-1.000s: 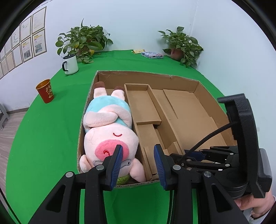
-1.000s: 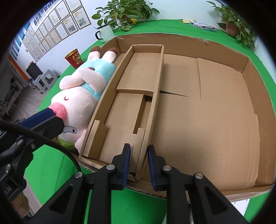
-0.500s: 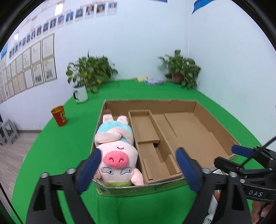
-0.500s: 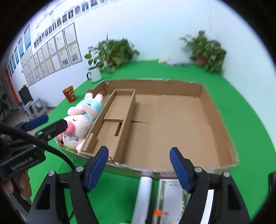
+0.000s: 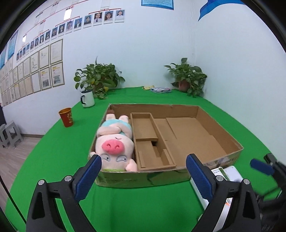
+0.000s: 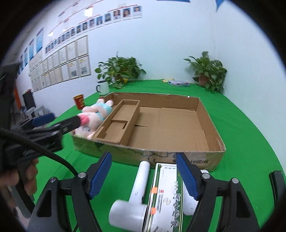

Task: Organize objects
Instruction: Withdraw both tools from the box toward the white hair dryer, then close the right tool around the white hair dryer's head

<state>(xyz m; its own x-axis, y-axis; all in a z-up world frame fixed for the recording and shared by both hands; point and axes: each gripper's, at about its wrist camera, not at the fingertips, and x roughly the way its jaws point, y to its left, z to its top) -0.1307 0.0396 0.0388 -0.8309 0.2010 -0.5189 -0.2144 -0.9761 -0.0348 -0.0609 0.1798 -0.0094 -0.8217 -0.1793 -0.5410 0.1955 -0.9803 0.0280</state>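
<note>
We hold our left tongs (image 5: 143,168) wide and empty before the cardboard box (image 5: 219,133), plush pig (image 5: 114,142) inside. Our right tongs (image 6: 143,175) are opening, empty, over a white dryer (image 6: 135,198).

Office: framed certificates (image 5: 44,71), staff photos (image 5: 100,17)

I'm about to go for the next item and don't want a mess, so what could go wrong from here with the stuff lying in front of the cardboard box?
1. The white hair dryer and the long green-and-white printed carton lie touching; the right gripper, jaws opening with nothing gripped, might catch both.
2. Both sit close against the shallow brown cardboard box, so lifting could bump its front wall.
3. The pink plush pig fills the left compartment; the narrow divided sections may not fit the carton.
</note>
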